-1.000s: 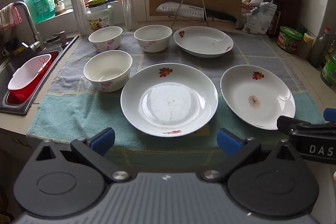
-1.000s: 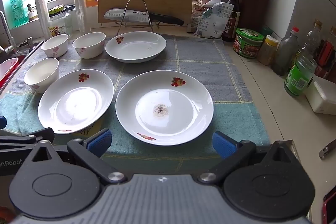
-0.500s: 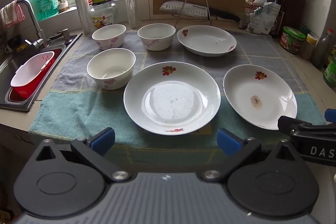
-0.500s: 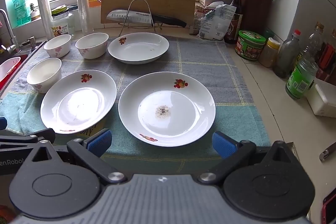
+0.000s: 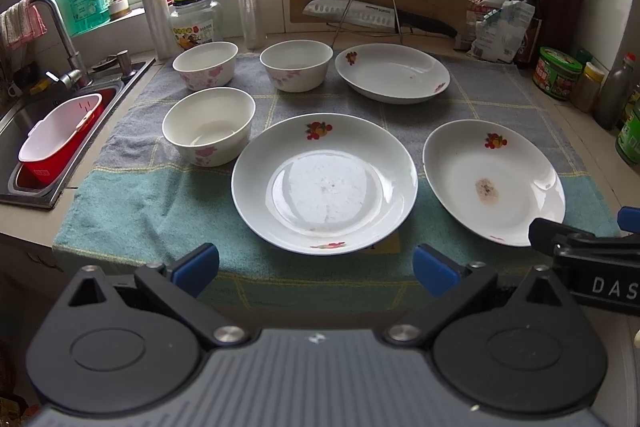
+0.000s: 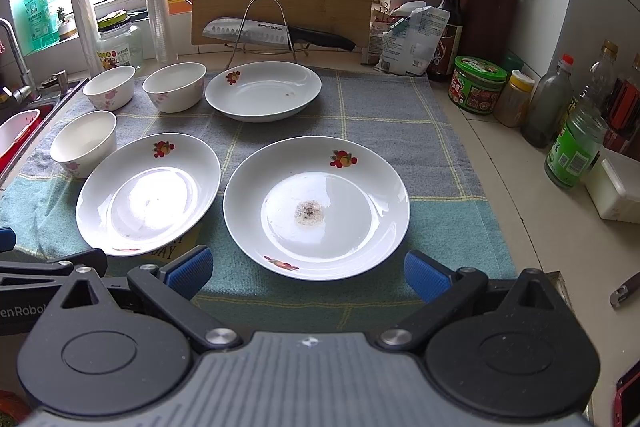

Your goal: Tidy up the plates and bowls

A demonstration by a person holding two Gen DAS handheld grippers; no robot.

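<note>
We hold the left gripper (image 5: 316, 269) and right gripper (image 6: 308, 269) wide open (both empty) before two plates (image 6: 316, 207) on the worktop (image 6: 552, 235).

Towel-covered counter (image 6: 560, 251): plates, bowls

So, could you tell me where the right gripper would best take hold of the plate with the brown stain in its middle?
Probably the near rim of the stained plate, approached low from the front. It lies flat on the towel with a raised, flaring rim, and that edge sits just ahead of the open right gripper. The left side is tight against the neighbouring plate.
</note>
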